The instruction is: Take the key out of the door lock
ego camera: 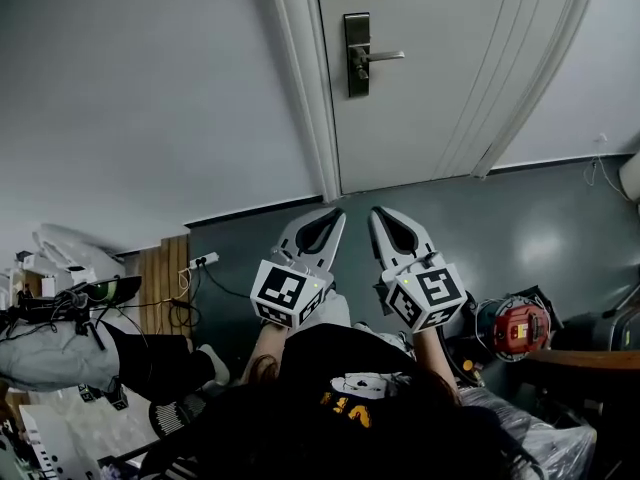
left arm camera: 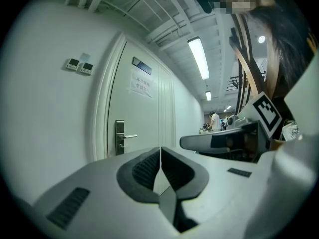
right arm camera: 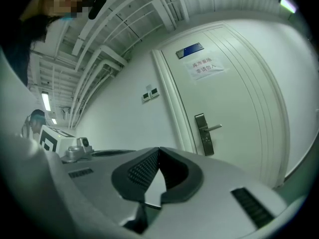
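A white door [ego camera: 440, 68] stands shut ahead, with a dark metal lock plate [ego camera: 357, 55] and a lever handle [ego camera: 385, 57]. The plate also shows in the left gripper view [left arm camera: 119, 137] and in the right gripper view [right arm camera: 203, 134]. The key is too small to make out under the handle. My left gripper [ego camera: 335, 211] and my right gripper [ego camera: 378, 211] are side by side near my body, well short of the door, pointing at it. Both are shut with nothing between the jaws; the tips meet in the left gripper [left arm camera: 160, 148] and the right gripper [right arm camera: 159, 149].
A white door frame [ego camera: 300, 78] and a grey wall lie left of the door. On the dark floor are a power strip [ego camera: 203, 260], a red device [ego camera: 515, 328] at right, and clothes and clutter [ego camera: 60, 328] at left. A paper notice [right arm camera: 204, 66] hangs on the door.
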Motion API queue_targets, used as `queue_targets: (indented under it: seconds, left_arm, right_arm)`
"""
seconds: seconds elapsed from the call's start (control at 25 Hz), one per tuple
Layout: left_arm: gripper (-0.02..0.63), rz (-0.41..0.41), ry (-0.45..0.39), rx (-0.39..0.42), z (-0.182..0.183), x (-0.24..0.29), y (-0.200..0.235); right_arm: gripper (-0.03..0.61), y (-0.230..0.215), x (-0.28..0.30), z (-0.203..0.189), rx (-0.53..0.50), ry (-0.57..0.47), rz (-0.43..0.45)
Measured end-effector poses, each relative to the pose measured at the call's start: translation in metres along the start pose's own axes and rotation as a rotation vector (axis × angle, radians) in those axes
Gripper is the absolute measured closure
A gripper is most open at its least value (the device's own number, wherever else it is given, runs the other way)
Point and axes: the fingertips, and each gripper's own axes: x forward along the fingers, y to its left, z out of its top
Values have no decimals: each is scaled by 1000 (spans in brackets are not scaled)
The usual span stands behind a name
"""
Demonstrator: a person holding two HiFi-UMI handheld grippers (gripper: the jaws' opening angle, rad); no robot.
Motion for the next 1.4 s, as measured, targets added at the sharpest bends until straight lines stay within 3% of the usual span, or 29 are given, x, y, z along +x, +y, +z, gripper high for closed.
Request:
queue_targets:
  seconds: [0.64, 0.92, 1.4]
  left_arm:
    - [604, 0, 26, 34, -4, 20, 12]
    - [604, 7, 42, 7, -15, 51, 50]
    - [604, -65, 52, -1, -17, 134, 133]
  right_arm:
    - [574, -22, 24, 1, 38, -11, 9]
    - [574, -45, 63, -8, 52, 29, 1]
    - [574, -94, 162, -8, 63, 66, -60]
